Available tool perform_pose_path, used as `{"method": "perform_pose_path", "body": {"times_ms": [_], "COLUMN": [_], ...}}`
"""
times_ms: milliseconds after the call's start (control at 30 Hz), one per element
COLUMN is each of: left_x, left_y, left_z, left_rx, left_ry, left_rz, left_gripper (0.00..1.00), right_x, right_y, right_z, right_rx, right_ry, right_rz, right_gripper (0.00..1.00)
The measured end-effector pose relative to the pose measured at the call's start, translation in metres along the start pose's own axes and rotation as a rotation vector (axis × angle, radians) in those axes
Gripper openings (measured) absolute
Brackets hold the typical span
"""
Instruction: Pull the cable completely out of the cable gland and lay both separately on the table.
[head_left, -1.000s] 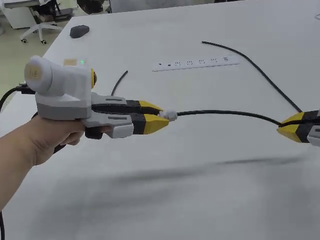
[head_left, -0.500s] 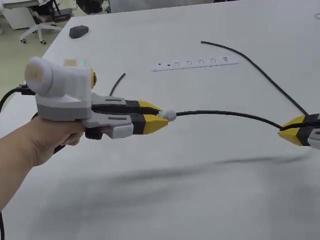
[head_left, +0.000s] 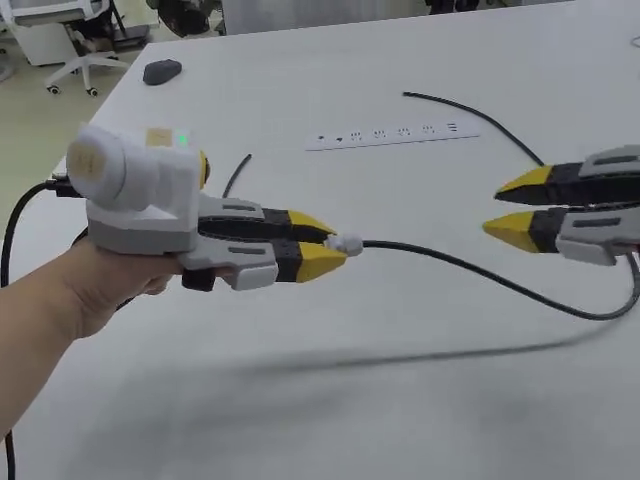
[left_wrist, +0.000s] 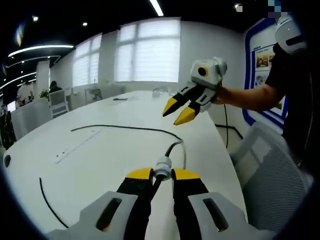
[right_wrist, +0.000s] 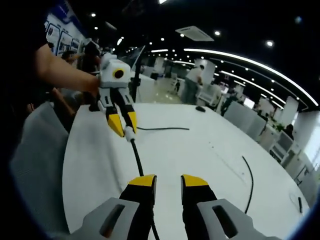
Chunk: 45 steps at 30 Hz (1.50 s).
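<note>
Cable gland (head_left: 345, 242): white, pinched at the very tips of the left gripper (head_left: 336, 246), held above the table (head_left: 400, 400). The jaws are clenched on it, nearly closed. Gland's long axis is in line with the jaws and points right. Cable (head_left: 470, 268): black, seated in the gland, leaves rightward and sags low. Right gripper (head_left: 492, 208): jaws released, spread wide, grasping nothing. The cable passes below them.

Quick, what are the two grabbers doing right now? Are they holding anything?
Left gripper: shut on the cable gland, with the cable in it.
Right gripper: open, holding nothing.
</note>
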<state>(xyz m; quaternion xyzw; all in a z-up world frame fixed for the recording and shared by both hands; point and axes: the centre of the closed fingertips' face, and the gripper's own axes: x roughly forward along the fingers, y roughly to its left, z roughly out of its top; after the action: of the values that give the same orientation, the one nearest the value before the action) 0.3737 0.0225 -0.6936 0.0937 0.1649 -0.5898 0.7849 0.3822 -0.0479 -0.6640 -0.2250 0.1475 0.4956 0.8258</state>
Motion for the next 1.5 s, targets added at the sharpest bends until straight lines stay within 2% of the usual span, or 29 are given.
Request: {"method": "perform_pose_path", "body": {"times_ms": [33, 100, 200, 300, 433, 500, 767, 900, 933, 1000, 1167, 1233, 1300, 1367, 1433, 1500], "left_x": [0.002, 0.003, 0.004, 0.006, 0.007, 0.008, 0.01, 0.011, 0.012, 0.01, -0.002, -0.006, -0.01, -0.013, -0.017, -0.02], "left_y": [-0.002, -0.003, -0.004, -0.007, -0.009, -0.011, -0.013, -0.013, -0.013, -0.009, -0.002, 0.002, 0.004, 0.006, 0.009, 0.011], "left_z": [0.001, 0.003, 0.006, 0.007, 0.006, 0.003, 0.0, 0.003, 0.004, 0.005, 0.01, 0.01, 0.012, 0.011, 0.012, 0.013], "left_rx": [0.011, 0.012, 0.017, 0.025, 0.035, 0.04, 0.045, 0.051, 0.051, 0.072, 0.069, 0.074, 0.068, 0.069, 0.05, 0.056], "left_ry": [0.007, 0.003, -0.002, 0.0, 0.011, 0.023, 0.032, 0.018, 0.019, 0.022, -0.005, -0.007, -0.019, -0.014, -0.021, -0.027], "left_rz": [-0.005, -0.009, -0.014, -0.023, -0.031, -0.035, -0.041, -0.038, -0.038, -0.019, 0.004, 0.021, 0.03, 0.039, 0.051, 0.059], "left_gripper": [0.15, 0.15, 0.15, 0.15, 0.15, 0.15, 0.15, 0.15, 0.15, 0.15, 0.15, 0.15, 0.15, 0.15, 0.15, 0.15], "right_x": [0.006, 0.017, 0.03, 0.042, 0.05, 0.051, 0.049, 0.046, 0.044, 0.037, 0.02, 0.011, 0.001, -0.009, -0.019, -0.026], "right_y": [0.009, 0.024, 0.042, 0.048, 0.05, 0.049, 0.05, 0.047, 0.044, 0.035, 0.019, 0.008, -0.002, -0.013, -0.023, -0.029], "right_z": [0.004, 0.007, 0.004, 0.0, -0.003, -0.004, -0.01, -0.01, -0.012, -0.02, -0.033, -0.046, -0.055, -0.068, -0.079, -0.088], "right_rx": [0.004, -0.045, -0.076, -0.111, -0.141, -0.149, -0.174, -0.176, -0.171, -0.207, -0.136, -0.093, -0.054, -0.037, 0.005, 0.032], "right_ry": [-0.001, 0.019, 0.051, 0.079, 0.092, 0.098, 0.113, 0.115, 0.131, 0.169, 0.159, 0.182, 0.181, 0.209, 0.21, 0.22], "right_rz": [0.032, 0.082, 0.142, 0.163, 0.171, 0.17, 0.177, 0.146, 0.129, 0.076, 0.029, -0.005, -0.044, -0.085, -0.124, -0.144], "right_gripper": [0.15, 0.14, 0.13, 0.1, 0.04, 0.0, 0.0, 0.0, 0.0, 0.0, 0.0, 0.0, 0.0, 0.0, 0.0, 0.0]}}
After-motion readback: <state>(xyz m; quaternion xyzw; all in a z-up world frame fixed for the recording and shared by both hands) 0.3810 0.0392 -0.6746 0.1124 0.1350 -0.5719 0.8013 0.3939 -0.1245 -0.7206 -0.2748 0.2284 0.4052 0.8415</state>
